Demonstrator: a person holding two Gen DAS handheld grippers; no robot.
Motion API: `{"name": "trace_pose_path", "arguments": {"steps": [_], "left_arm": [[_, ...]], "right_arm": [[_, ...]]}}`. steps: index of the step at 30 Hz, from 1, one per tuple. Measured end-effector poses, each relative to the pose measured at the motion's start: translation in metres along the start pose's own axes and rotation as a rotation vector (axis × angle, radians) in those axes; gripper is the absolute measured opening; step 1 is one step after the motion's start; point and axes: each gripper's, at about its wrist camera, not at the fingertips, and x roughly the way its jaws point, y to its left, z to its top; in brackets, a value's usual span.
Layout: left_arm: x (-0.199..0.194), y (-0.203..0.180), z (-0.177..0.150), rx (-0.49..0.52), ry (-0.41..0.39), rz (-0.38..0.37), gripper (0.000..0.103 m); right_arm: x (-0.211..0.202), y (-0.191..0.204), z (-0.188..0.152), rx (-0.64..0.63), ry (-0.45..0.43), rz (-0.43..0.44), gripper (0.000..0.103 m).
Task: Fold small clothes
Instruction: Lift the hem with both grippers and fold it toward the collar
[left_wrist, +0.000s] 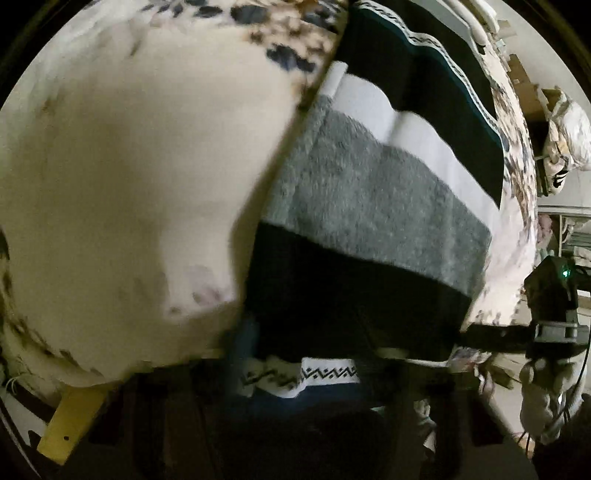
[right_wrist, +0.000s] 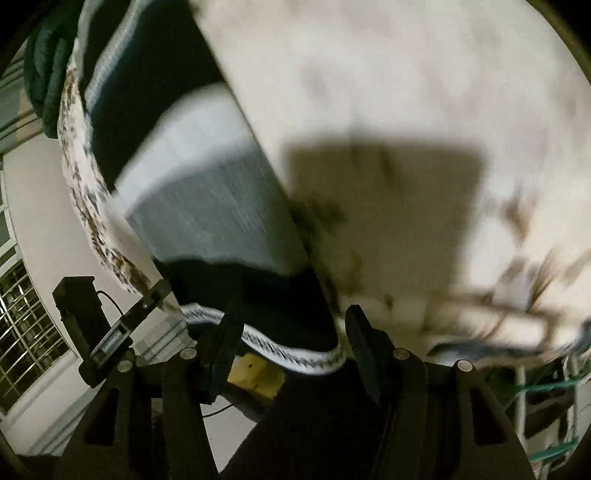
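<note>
At the near edge of the bed, the right claw (right_wrist: 291, 339) is seen in the right wrist view with its two black fingers (right_wrist: 364, 339) spread apart, and the patterned white border (right_wrist: 295, 354) of a striped towel-like cloth in dark navy, grey and white bands (right_wrist: 218, 206) is draped between them; whether the fingers press on the border cannot be told, as the picture is blurred. In the left wrist view the same white border with a black zigzag pattern (left_wrist: 317, 373) is seen at the near bottom, just in front of the left claw (left_wrist: 306, 391), whose fingers are lost in darkness and blur, so that its state cannot be told. The other claw's black body with a green light (left_wrist: 554, 295) is seen at the right edge of that view, near the cloth's right side. The cloth (left_wrist: 369, 206) is laid flat on the cream bedsheet with dark floral print (left_wrist: 129, 166), its bands running from a dark one nearest, through grey and white, to another dark band with a patterned border farthest. A yellow wooden piece (left_wrist: 70, 424) is seen below the bed's near edge. A window with a metal grille (right_wrist: 26, 332) is seen far to the left in the right wrist view.
</note>
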Motion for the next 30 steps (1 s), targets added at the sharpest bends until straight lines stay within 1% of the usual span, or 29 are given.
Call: {"name": "trace_pose_path", "arguments": {"steps": [1,2,3,4,5,7,9,10,11,12,14,15,16,17,18,19,20,21,22,23,25,27,28,30], "left_arm": [[0.000,-0.001,-0.004,0.001,-0.011,0.028,0.005],[-0.002,0.000,-0.007,-0.003,-0.031,0.028,0.005],[-0.005,0.000,-0.010,-0.009,-0.045,0.023,0.005],[-0.008,0.001,-0.012,-0.013,-0.055,0.027,0.005],[-0.013,0.000,-0.014,-0.013,-0.070,0.028,0.005],[-0.019,0.003,-0.020,-0.009,-0.082,0.017,0.005],[-0.017,0.007,-0.024,0.006,-0.075,0.007,0.005],[-0.015,0.006,-0.027,0.018,-0.075,0.016,0.005],[-0.015,0.008,-0.029,0.025,-0.076,0.017,0.005],[-0.014,0.009,-0.029,0.030,-0.076,0.017,0.005],[-0.014,0.008,-0.029,0.017,-0.074,-0.007,0.009],[-0.015,0.010,-0.032,0.000,-0.073,-0.028,0.009],[-0.016,0.014,-0.033,-0.018,-0.070,-0.054,0.016],[-0.017,0.018,-0.034,-0.028,-0.068,-0.064,0.022],[-0.017,0.021,-0.035,-0.033,-0.069,-0.082,0.040],[-0.017,0.026,-0.036,-0.035,-0.077,-0.107,0.055],[-0.016,0.032,-0.040,-0.040,-0.083,-0.113,0.059],[-0.013,0.037,-0.040,-0.049,-0.081,-0.126,0.060],[-0.009,0.041,-0.040,-0.058,-0.071,-0.147,0.060],[-0.003,0.047,-0.040,-0.066,-0.058,-0.161,0.060],[0.013,0.049,-0.040,-0.071,-0.032,-0.171,0.061],[0.011,0.044,-0.040,-0.057,-0.049,-0.176,0.061],[0.009,0.042,-0.040,-0.047,-0.051,-0.180,0.061],[0.008,0.034,-0.040,-0.028,-0.061,-0.206,0.061]], "right_arm": [[0.008,-0.002,-0.004,-0.002,0.003,0.000,0.059],[0.018,-0.002,-0.010,-0.012,0.007,-0.005,0.059],[0.024,0.000,-0.013,-0.026,-0.002,-0.015,0.049],[0.027,0.002,-0.016,-0.036,-0.020,-0.025,0.037],[0.030,0.004,-0.021,-0.051,-0.039,-0.047,0.007],[0.030,0.004,-0.031,-0.038,-0.077,-0.097,0.006],[0.024,0.006,-0.037,-0.035,-0.115,-0.129,0.005],[0.020,0.006,-0.041,-0.038,-0.137,-0.158,0.005],[0.022,0.005,-0.043,-0.030,-0.136,-0.160,0.005],[0.024,0.004,-0.043,-0.028,-0.122,-0.156,0.005],[0.029,0.013,-0.037,-0.039,-0.120,-0.162,0.006],[0.030,0.018,-0.031,-0.041,-0.114,-0.153,0.007],[0.030,0.019,-0.030,-0.040,-0.110,-0.135,0.008],[0.032,0.022,-0.029,-0.036,-0.111,-0.117,0.018],[0.029,0.019,-0.030,-0.030,-0.111,-0.101,0.031],[0.026,0.013,-0.031,-0.027,-0.113,-0.079,0.039],[0.023,0.007,-0.032,-0.021,-0.118,-0.059,0.054],[0.022,0.001,-0.033,-0.010,-0.123,-0.043,0.058],[0.017,-0.008,-0.034,-0.004,-0.123,-0.026,0.058],[0.021,-0.013,-0.033,-0.001,-0.113,0.016,0.058],[0.029,-0.017,-0.031,0.003,-0.100,0.049,0.058],[0.041,-0.019,-0.028,-0.001,-0.081,0.101,0.058],[0.045,-0.018,-0.028,-0.006,-0.076,0.115,0.060],[0.053,-0.011,-0.027,-0.021,-0.074,0.150,0.061]]}}
